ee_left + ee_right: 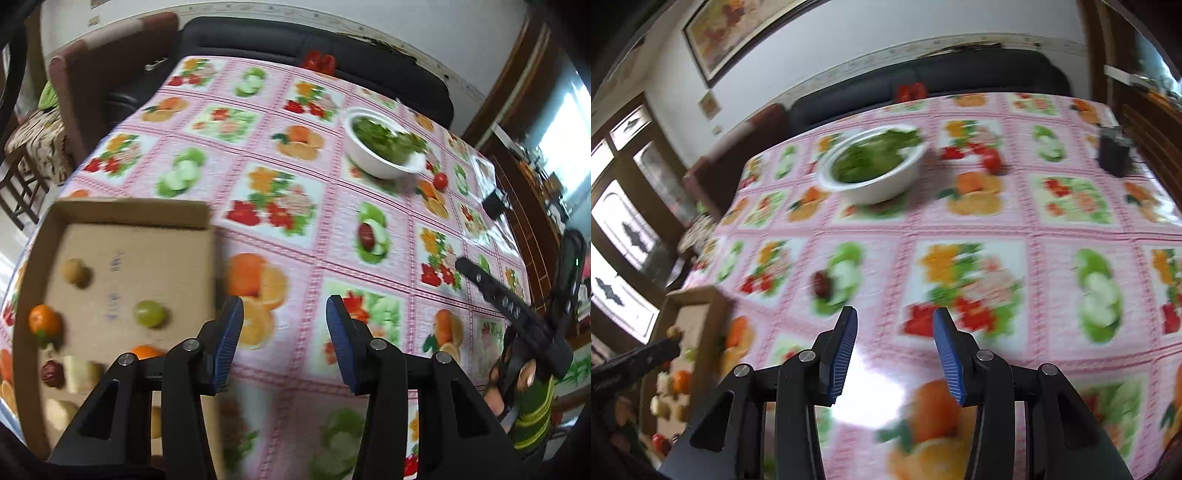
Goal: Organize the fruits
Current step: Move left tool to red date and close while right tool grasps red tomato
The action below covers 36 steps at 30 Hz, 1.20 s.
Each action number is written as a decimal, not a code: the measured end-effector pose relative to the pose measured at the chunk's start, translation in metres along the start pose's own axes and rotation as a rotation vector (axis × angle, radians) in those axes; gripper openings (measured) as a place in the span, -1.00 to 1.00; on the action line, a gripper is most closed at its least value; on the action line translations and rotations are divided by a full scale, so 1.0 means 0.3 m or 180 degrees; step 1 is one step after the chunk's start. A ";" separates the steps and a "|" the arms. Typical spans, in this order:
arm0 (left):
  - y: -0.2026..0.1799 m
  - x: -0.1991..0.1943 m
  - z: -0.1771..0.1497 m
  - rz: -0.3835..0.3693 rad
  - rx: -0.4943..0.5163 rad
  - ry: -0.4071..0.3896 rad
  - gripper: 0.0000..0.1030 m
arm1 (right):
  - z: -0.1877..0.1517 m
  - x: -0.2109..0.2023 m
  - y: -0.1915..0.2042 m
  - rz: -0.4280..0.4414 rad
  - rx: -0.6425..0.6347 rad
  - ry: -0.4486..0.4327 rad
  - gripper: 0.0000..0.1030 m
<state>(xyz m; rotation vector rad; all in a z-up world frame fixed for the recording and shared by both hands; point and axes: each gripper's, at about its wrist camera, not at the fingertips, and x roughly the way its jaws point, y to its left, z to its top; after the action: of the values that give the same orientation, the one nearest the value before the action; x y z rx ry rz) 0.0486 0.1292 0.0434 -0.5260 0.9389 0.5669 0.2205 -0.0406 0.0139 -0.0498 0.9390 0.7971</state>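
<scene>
A cardboard box sits at the left on the fruit-print tablecloth. Inside lie a brown round fruit, a green one, an orange and a dark red one. My left gripper hovers open beside the box's right wall, nothing between its blue pads. A dark red fruit lies loose on the cloth, and a red tomato lies beside the bowl. My right gripper is open and empty over the cloth, the dark red fruit ahead to its left.
A white bowl of green leaves stands toward the far side. A small black object rests near the far right edge. A dark sofa runs behind the table. A hand in a striped sleeve is at the right.
</scene>
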 end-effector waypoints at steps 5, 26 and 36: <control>-0.102 0.088 0.019 0.0033 0.0022 0.0084 -0.13 | 0.091 0.028 -0.116 -0.0220 0.0171 -0.0145 -0.11; -0.290 0.401 0.151 0.0140 0.0104 0.0257 -0.52 | 0.462 0.456 -0.319 -0.0577 0.0583 -0.0220 -0.18; -0.223 0.290 0.043 -0.0116 0.0018 0.0284 -0.69 | 0.284 0.241 -0.287 -0.0288 0.0663 -0.0339 -0.36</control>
<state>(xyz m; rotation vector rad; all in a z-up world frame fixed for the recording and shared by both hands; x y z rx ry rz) 0.1407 0.1072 -0.0134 -0.5659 1.0132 0.5109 0.3586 -0.0287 -0.0125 0.1297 0.9077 0.6094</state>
